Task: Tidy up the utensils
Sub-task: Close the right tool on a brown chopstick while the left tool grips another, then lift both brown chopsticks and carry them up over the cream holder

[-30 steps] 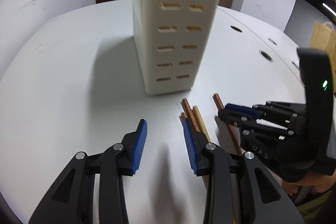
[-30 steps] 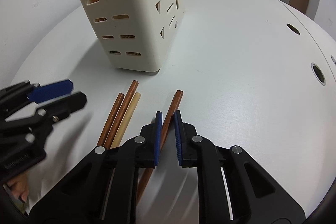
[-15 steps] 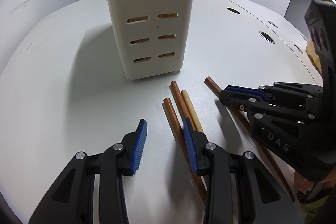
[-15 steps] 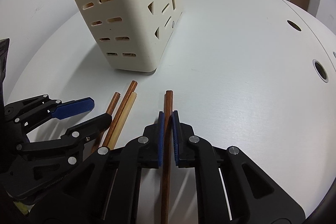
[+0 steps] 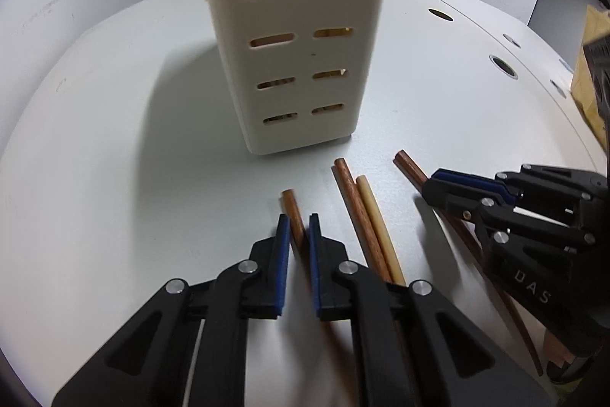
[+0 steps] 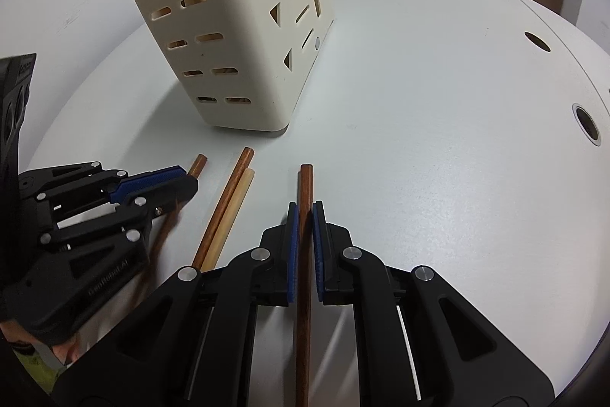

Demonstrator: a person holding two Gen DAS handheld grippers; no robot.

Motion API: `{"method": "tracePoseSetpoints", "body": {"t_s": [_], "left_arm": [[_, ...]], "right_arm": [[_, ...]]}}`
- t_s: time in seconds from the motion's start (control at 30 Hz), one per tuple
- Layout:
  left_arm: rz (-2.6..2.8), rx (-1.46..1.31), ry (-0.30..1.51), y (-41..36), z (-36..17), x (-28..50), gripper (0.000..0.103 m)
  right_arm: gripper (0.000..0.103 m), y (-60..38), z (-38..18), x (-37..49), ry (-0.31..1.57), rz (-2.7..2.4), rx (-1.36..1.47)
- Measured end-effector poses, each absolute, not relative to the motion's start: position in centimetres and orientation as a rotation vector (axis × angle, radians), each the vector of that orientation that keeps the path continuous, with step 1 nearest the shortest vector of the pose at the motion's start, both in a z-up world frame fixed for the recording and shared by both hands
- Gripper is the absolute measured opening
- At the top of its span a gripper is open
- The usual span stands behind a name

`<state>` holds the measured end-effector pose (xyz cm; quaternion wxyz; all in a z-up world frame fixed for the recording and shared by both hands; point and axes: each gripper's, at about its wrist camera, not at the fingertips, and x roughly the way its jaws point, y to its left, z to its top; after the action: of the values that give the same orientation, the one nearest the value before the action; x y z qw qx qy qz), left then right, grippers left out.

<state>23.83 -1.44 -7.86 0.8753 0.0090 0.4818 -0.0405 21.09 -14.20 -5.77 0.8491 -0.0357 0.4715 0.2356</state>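
The tall holder (image 5: 297,37) stands just beyond the sticks, blocking the way straight ahead. A loose pair of sticks (image 5: 368,216) lies in the narrow gap between the two tools. The worktop (image 6: 438,124) to the right of the holder lies open.

The cream holder (image 5: 293,37) is cut off by the left wrist view's top edge, its contents barely visible through slots. The right claw's chopstick (image 6: 305,254) runs off the bottom edge.

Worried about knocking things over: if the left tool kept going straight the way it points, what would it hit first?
Probably the white tabletop just ahead, since the left tool, shut on a brown wooden chopstick, tilts downward. Beyond stands the cream slotted plastic utensil holder; depth is unclear.
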Motion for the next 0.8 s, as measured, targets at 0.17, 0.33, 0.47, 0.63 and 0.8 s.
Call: {"method": "tracePoseSetpoints", "body": {"t_s": [0.17, 0.33, 0.47, 0.63, 0.8], "left_arm": [[-0.087, -0.011, 0.999, -0.4, -7.2, 23.4, 0.007], [-0.111, -0.05, 0.895, 0.6, -4.0, 21.4, 0.007], [-0.11, -0.074, 0.808, 1.4, -1.3, 19.6, 0.007], [-0.111, -0.084, 0.73, 1.9, 1.4, 17.7, 0.007], [-0.104, -0.067, 0.647, 1.1, 3.5, 16.6, 0.007]], "right_arm": [[0.006, -14.4, -4.4, 20.6, 0.945, 0.512, -0.059], [0.006, -14.8, -1.6, 19.8, 0.86, 0.523, -0.036], [0.006, -15.3, 0.5, 19.1, 0.801, 0.529, -0.016], [0.006, -15.6, 2.4, 18.1, 0.747, 0.537, -0.014], [0.006, -15.9, 3.7, 17.0, 0.707, 0.584, -0.01]]}}
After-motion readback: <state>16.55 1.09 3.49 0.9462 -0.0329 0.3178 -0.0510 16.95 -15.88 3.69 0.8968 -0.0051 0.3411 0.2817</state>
